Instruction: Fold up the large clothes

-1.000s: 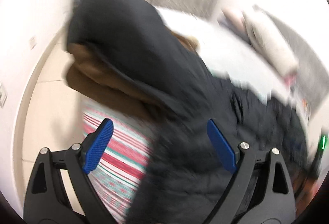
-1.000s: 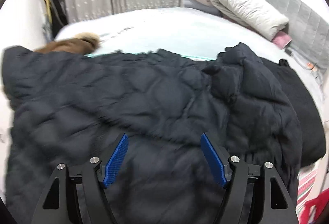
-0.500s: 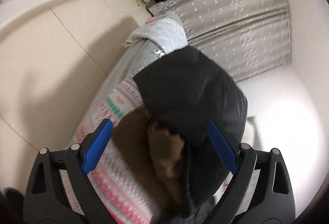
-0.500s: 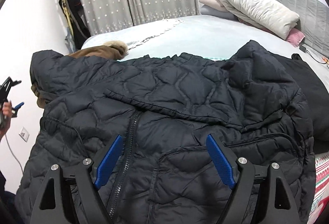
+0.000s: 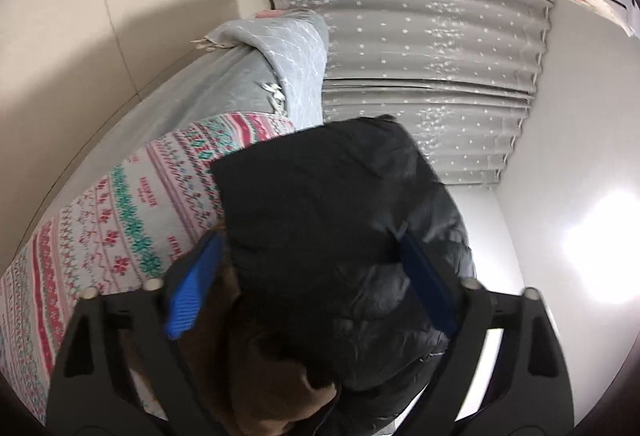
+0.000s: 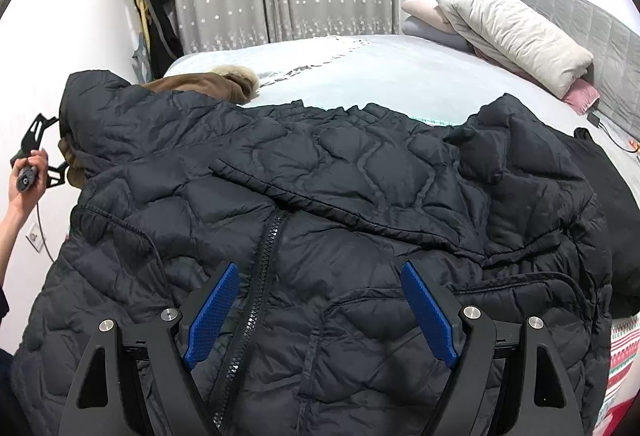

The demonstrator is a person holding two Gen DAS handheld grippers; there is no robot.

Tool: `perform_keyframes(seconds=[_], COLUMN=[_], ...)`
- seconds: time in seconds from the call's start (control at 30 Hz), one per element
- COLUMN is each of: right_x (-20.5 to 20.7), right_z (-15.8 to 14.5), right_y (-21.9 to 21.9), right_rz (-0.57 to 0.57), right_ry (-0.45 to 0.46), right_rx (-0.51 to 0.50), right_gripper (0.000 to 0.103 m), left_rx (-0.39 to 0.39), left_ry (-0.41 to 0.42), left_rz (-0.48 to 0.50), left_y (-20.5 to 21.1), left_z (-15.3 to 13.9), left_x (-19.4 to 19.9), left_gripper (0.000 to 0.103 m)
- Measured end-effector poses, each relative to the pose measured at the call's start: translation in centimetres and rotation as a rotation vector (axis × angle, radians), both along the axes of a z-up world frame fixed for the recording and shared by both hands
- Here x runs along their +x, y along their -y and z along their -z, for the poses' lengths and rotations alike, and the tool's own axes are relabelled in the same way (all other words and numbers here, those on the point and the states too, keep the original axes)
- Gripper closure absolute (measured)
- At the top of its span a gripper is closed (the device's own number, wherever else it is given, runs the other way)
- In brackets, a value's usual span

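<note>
A large black quilted puffer jacket (image 6: 340,236) is being laid out across the grey-covered bed (image 6: 400,76), front side up, with its black zipper (image 6: 256,276) running toward the near edge. Its black padded hood with brown lining (image 5: 340,236) is being hung over the bed's left end, beside a pink, green and white patterned blanket (image 5: 120,216).

The left gripper (image 5: 312,284) is being closed around that hood: its jaws have just been narrowing, and the hood's bulk is lying between the blue pads (image 5: 192,288). Whether the pads are already pressing into the fabric cannot be told, since the far pad is partly hidden by the folds. In the right wrist view this gripper (image 6: 40,156) is being held by a hand (image 6: 24,180) at the jacket's left corner.

The right gripper (image 6: 320,312) is being held above the jacket's lower front with its jaws spread wide and nothing between them.

The step in hand is judged to be the folding of the hood inward over the body. For this to be done well, both the shell and the brown lining should be caught together, so that the lining is not left trailing. The hood should be carried low and flat, while the body is being steadied by the right gripper near the zipper so the slippery quilting is not dragged off the bed.
</note>
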State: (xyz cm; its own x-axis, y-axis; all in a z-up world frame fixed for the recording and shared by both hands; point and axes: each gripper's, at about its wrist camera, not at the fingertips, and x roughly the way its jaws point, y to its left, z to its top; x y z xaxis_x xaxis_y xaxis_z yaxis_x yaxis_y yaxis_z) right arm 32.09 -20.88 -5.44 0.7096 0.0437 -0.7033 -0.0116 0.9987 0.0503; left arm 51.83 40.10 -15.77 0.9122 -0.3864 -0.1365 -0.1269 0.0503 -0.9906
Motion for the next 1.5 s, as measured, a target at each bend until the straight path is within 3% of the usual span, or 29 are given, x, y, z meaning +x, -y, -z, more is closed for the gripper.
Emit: perform_keyframes(seconds=[0.03,0.1,0.17,0.27,0.37,0.47,0.57,0.67,0.8,1.1,1.3,1.47,1.5], right_x=[0.1,0.3,0.3,0.3,0.3,0.4,0.4,0.3,0.4,-0.1,-0.6,-0.9,-1.0], right_z=[0.0,0.1,0.1,-0.1,-0.5,-0.6,-0.7,-0.9,-0.9,-0.9,-1.1,-1.6,-1.7], right_y=[-0.1,-0.3,-0.4,-0.3,0.9,2.5,3.7,4.4,4.7,8.7,11.6,13.4,13.6], right_rz=[0.001,0.0,-0.004,-0.006,0.032,0.065,0.089,0.097,0.102,0.17,0.219,0.252,0.26], right_ry=[0.003,0.014,0.027,0.042,0.062,0.056,0.053,0.053,0.033,-0.006,0.003,0.028,0.032], right_rx=[-0.001,0.003,0.006,0.007,0.032,0.093,0.142,0.185,0.193,0.333,0.409,0.423,0.411], right_gripper=[0.019,0.019,0.019,0.019,0.019,0.019,0.019,0.019,0.019,0.019,0.019,0.019,0.019], left_rx=[-0.002,-0.007,0.029,0.132,0.188,0.31,0.472,0.612,0.762,0.857,0.897,0.925,0.939], left_ry=[0.001,0.004,-0.008,0.003,0.079,0.148,0.199,0.231,0.304,0.466,0.567,0.521,0.475], left_rz=[-0.002,-0.005,0.0,-0.025,-0.057,-0.083,-0.13,-0.165,-0.138,-0.016,0.196,0.488,0.618], left_y=[0.1,0.0,-0.3,-0.7,-0.8,0.3,3.0,6.2,10.9,19.4,30.4,40.3,43.0], left_z=[-0.1,-0.5,-1.7,-4.7,-9.2,-15.0,-20.6,-23.8,-26.6,-31.8,-32.1,-25.9,-23.5], left_x=[0.1,0.2,0.1,-0.8,-2.9,-5.4,-8.6,-11.2,-13.1,-15.0,-15.0,-12.5,-11.5], left_gripper=[0.033,0.071,0.091,0.094,0.095,0.096,0.097,0.098,0.099,0.099,0.099,0.096,0.084])
